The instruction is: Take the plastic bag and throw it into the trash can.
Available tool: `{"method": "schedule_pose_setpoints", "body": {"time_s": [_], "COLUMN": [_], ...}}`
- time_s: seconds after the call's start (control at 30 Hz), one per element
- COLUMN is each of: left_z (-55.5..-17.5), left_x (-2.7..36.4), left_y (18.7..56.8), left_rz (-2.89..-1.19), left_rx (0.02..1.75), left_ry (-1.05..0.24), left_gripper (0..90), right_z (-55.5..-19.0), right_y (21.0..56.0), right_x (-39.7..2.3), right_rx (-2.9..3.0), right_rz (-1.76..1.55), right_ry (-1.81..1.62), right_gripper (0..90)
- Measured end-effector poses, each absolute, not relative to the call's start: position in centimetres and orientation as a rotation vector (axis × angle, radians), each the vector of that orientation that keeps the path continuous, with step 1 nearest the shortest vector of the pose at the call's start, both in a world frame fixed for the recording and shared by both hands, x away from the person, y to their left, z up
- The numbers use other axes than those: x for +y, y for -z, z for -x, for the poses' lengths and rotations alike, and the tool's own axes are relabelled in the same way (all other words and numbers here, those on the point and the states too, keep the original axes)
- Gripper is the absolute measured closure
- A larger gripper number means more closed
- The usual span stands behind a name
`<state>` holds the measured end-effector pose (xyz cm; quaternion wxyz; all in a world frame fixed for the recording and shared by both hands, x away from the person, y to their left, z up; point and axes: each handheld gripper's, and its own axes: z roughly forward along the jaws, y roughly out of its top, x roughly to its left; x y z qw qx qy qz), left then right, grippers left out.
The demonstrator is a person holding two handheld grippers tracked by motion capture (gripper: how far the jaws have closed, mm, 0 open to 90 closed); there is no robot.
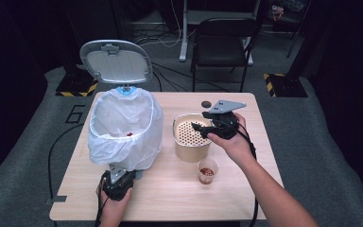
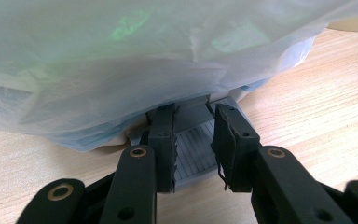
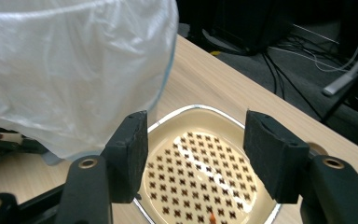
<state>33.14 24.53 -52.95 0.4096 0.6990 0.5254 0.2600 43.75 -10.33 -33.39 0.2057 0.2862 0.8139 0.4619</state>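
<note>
Tabletop bin (image 1: pixel 123 125) stands upright, left fingers (image 2: pixel 196 140) clamping its pedal (image 2: pixel 193 151); right fingers (image 3: pixel 193 156) wide.

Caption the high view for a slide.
Left tongs press the bin pedal, lid up; right tongs hover open over the strainer.
</note>
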Motion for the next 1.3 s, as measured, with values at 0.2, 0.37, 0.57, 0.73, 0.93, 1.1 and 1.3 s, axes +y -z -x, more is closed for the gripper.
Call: {"method": "schedule_pose_setpoints", "body": {"time_s": [0.2, 0.37, 0.57, 0.73, 0.93, 1.1, 1.3], "left_z": [-33.1, -33.2, -33.1, -33.1, -33.1, -33.1, -33.1], "left_x": [24.5, 24.5, 24.5, 24.5, 24.5, 24.5, 24.5], "left_y": [53.0, 53.0, 53.0, 53.0, 53.0, 53.0, 53.0], "left_rz": [-1.76, -1.758, -1.759, -1.759, -1.757, -1.758, -1.76], "left_rx": [1.323, 1.324, 1.324, 1.324, 1.326, 1.324, 1.323], "left_ry": [-0.655, -0.654, -0.653, -0.653, -0.653, -0.653, -0.654], "left_gripper": [69.2, 69.2, 69.2, 69.2, 69.2, 69.2, 69.2], "right_z": [-44.3, -45.0, -45.8, -46.7, -47.4, -47.5, -47.6], "right_y": [35.1, 36.9, 38.6, 40.1, 41.5, 41.7, 41.7], "right_x": [-11.8, -12.7, -13.4, -14.1, -14.4, -13.9, -13.9], "right_rx": [2.256, 2.243, 2.22, 2.222, 2.243, 2.246, 2.232], "right_rz": [-0.877, -0.926, -1.004, -1.061, -1.144, -1.143, -1.181], "right_ry": [-1.232, -1.197, -1.178, -1.151, -1.185, -1.166, -1.179], "right_gripper": [44.8, 50.4, 54.1, 54.2, 59.1, 62.6, 63.6]}}
